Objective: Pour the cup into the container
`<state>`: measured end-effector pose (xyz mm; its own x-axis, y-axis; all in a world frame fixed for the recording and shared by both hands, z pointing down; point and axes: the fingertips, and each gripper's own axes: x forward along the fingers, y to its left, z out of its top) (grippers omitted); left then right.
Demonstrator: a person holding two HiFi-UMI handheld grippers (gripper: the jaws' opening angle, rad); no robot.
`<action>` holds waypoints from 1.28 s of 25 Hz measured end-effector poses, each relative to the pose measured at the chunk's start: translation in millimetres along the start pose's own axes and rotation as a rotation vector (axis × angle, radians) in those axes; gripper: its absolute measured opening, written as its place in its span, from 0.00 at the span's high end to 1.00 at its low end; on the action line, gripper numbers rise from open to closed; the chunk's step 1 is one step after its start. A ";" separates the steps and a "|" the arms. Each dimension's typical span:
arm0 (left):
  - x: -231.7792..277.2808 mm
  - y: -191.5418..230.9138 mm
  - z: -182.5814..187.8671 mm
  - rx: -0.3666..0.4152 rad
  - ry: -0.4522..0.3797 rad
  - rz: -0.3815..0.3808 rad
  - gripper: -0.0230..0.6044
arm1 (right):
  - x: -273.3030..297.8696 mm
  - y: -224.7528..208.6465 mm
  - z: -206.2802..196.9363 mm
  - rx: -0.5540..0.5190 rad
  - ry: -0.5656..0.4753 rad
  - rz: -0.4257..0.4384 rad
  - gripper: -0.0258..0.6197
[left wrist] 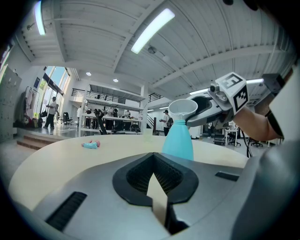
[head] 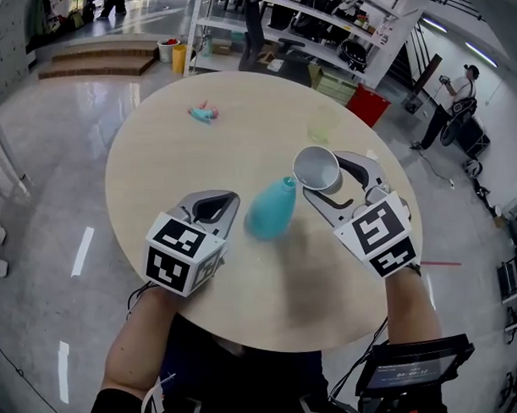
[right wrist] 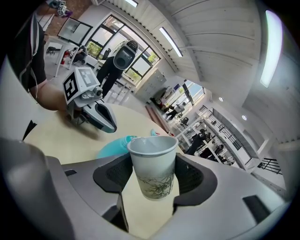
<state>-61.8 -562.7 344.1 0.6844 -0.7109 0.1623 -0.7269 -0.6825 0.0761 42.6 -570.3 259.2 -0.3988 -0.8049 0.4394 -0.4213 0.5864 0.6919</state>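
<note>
Right gripper view settles the grip: the paper cup point(right wrist: 152, 168) is clamped by its sides between the dark pads of the right gripper point(right wrist: 153, 159), with its mouth turned up and only slightly tipped. Whether anything is inside cannot be told; only a white inner wall is seen. In the head view the cup is held above the table point(head: 158, 172), just right of and beyond the teal narrow-necked container point(head: 271, 209), which is stood near the middle of the table. From the left gripper view the cup's rim is seen close over the container's neck, though contact cannot be made out. The left gripper point(head: 231, 202) is held just left of the container, apart from it, its jaws brought together on nothing. At the far side of the table a small teal and pink object point(head: 204, 113) and a pale translucent cup point(head: 323, 127) are seen.

The step in hand is judged to be the lining-up before the pour: the cup is raised at the neck and no stream is visible. Next, the cup's lip would need to be centred over the narrow opening and the wrist rolled leftward slowly, since a spill is likely with so small a neck. The container might be steadied by the left gripper.
</note>
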 end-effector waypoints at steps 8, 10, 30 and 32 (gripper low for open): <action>-0.7 2.0 2.6 0.002 0.000 0.001 0.97 | 1.1 -2.7 0.1 -0.011 0.004 -0.006 0.52; -0.7 1.4 2.9 0.002 -0.001 0.000 0.97 | 0.5 -2.7 1.0 -0.011 0.002 -0.005 0.52; -2.1 0.6 3.9 0.001 0.001 0.002 0.96 | 0.2 -3.0 1.2 -0.041 0.005 -0.005 0.52; -1.9 0.3 3.7 0.002 0.000 0.001 0.97 | 0.3 -2.5 1.1 -0.044 0.006 -0.006 0.52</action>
<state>-63.1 -562.2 340.1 0.6838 -0.7114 0.1622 -0.7274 -0.6822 0.0741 42.6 -571.9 256.9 -0.3914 -0.8089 0.4386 -0.3870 0.5772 0.7191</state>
